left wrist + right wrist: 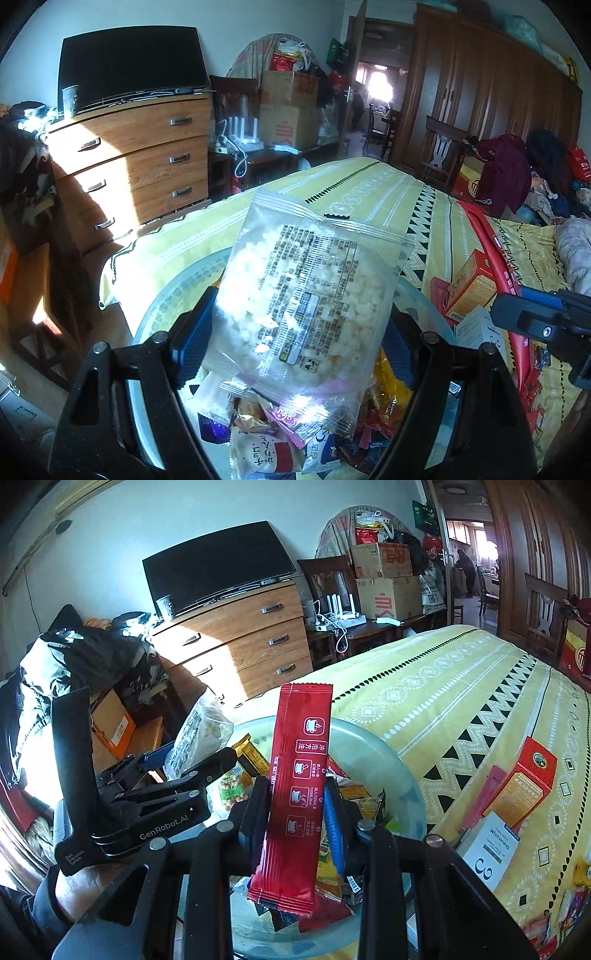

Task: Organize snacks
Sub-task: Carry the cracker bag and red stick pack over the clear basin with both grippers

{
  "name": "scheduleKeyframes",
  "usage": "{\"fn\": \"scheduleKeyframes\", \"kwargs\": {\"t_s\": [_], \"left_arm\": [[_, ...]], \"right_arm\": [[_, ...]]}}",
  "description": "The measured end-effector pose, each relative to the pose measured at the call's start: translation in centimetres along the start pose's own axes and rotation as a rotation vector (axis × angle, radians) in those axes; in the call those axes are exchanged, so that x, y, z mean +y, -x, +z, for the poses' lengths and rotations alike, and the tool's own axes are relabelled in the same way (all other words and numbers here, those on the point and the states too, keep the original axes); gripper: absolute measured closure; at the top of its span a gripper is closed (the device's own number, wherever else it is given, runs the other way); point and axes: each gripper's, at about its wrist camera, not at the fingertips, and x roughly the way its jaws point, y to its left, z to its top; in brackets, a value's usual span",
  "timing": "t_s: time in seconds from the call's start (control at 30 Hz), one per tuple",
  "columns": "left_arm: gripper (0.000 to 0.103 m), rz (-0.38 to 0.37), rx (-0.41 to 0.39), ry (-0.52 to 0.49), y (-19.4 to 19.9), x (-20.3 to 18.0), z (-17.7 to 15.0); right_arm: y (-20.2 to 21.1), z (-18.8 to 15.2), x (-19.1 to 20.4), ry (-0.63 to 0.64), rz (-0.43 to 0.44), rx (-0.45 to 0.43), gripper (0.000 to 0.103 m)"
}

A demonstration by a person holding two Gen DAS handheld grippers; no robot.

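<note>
Left gripper is clamping a clear puffed-rice bag above the bowl. Right gripper is clamping a red sachet upright over the same bowl.

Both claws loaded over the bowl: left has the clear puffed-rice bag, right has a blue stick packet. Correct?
Not quite. The stick packet in the right claw is red, not blue; the right wrist view shows it upright between the fingers. Blue is only the finger pad. The rest holds: the left claw grips the clear puffed-rice bag, and both are over the bowl.
</note>
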Motion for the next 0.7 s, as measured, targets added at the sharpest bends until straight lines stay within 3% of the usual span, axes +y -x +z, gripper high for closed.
{"fn": "scheduleKeyframes", "kwargs": {"t_s": [0.7], "left_arm": [[0.022, 0.011, 0.023, -0.009, -0.8, 0.4, 0.0]], "right_arm": [[-1.5, 0.1, -0.5, -0.017, 0.013, 0.017, 0.071]]}}
